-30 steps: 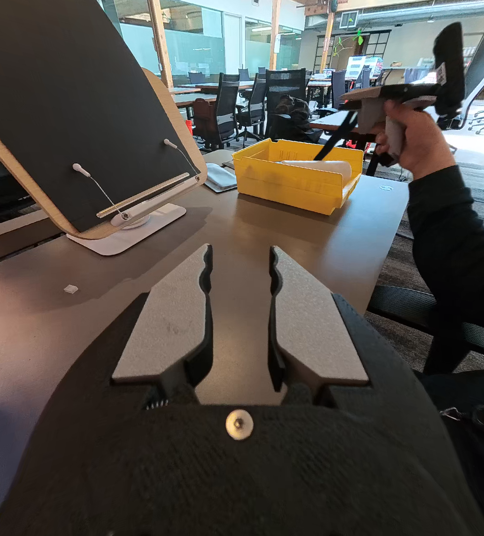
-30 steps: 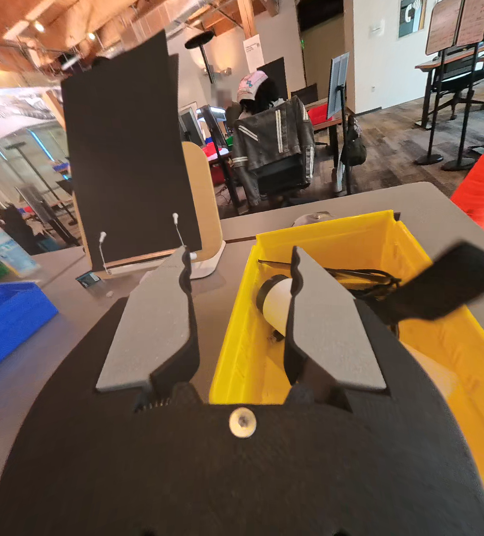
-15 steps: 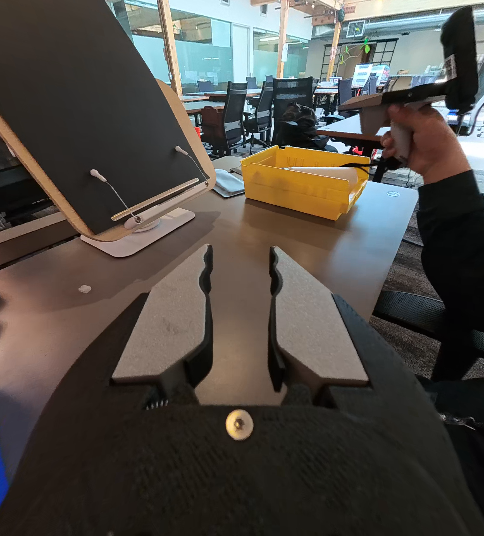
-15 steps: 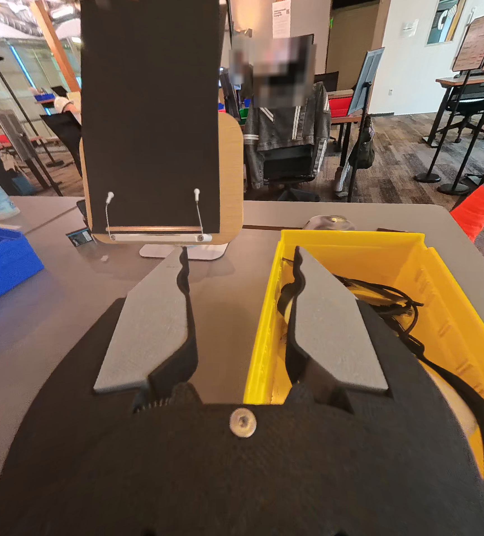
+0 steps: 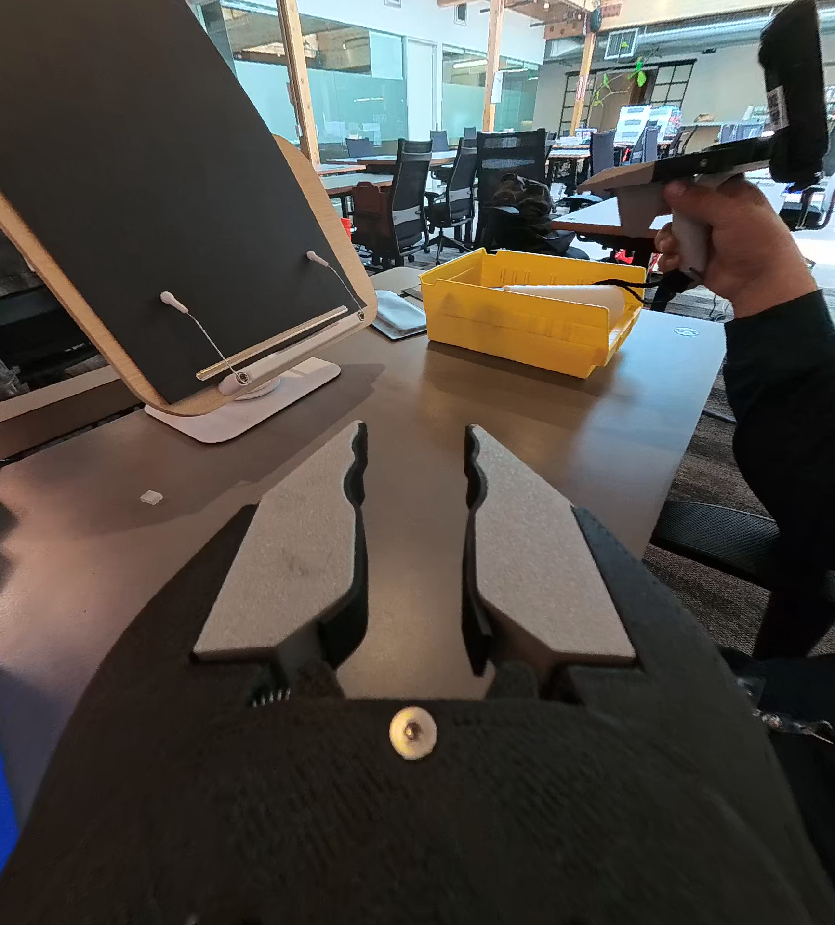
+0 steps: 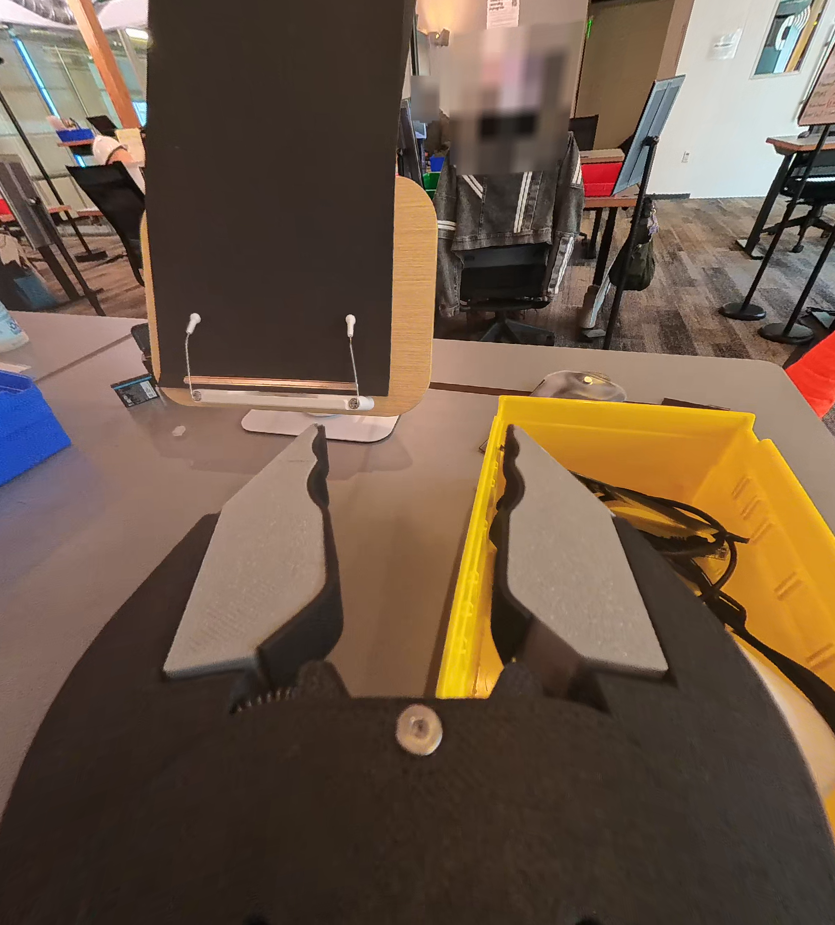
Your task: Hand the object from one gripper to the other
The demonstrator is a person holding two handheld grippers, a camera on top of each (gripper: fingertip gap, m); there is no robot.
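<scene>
The right gripper stands wide open and holds nothing; its left finger hangs over the bare table and its right finger over the near wall of the yellow bin. The left gripper, well apart from the bin, is parted about halfway and is also empty, low over the table top. The object to be handed over seems to be the white roll lying on its side in the bin, with a black cord coiled beside and partly over it; much of the roll is hidden behind the right gripper's body. Judged from its look, the roll is light, with a soft or slightly yielding skin over a stiff tube, and round enough to turn in a loose grip. The sound hold is likely across its middle, fingers square to its length, leaving one end free for the other gripper. The cord may snag and come up with it. The book stand and blue bin stand aside
</scene>
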